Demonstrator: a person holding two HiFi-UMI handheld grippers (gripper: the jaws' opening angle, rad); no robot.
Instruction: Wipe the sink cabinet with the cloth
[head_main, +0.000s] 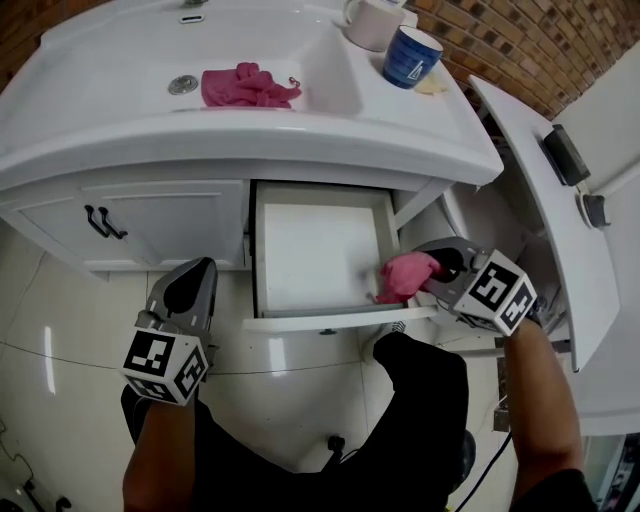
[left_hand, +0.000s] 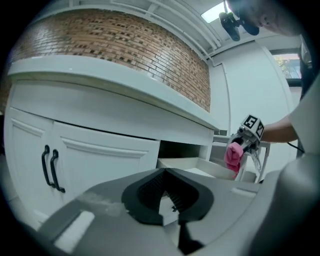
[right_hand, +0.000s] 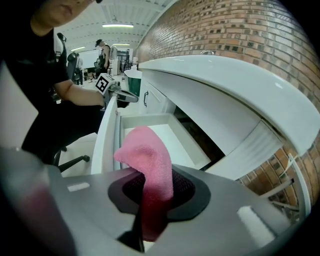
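The white sink cabinet (head_main: 150, 215) has its middle drawer (head_main: 320, 255) pulled open. My right gripper (head_main: 440, 268) is shut on a pink cloth (head_main: 405, 275) at the drawer's right front corner; the cloth (right_hand: 147, 155) sticks up from between the jaws, over the drawer's front rim. From the left gripper view the same cloth (left_hand: 233, 155) hangs over the drawer. A second pink cloth (head_main: 245, 85) lies crumpled in the sink basin. My left gripper (head_main: 200, 268) hovers in front of the cabinet doors, left of the drawer, shut and holding nothing (left_hand: 165, 192).
A blue mug (head_main: 412, 55) and a white mug (head_main: 372, 20) stand on the counter at the back right. Black door handles (head_main: 105, 222) are at the left. A white door (head_main: 530, 200) hangs open to the right of the cabinet. My dark-trousered legs are below.
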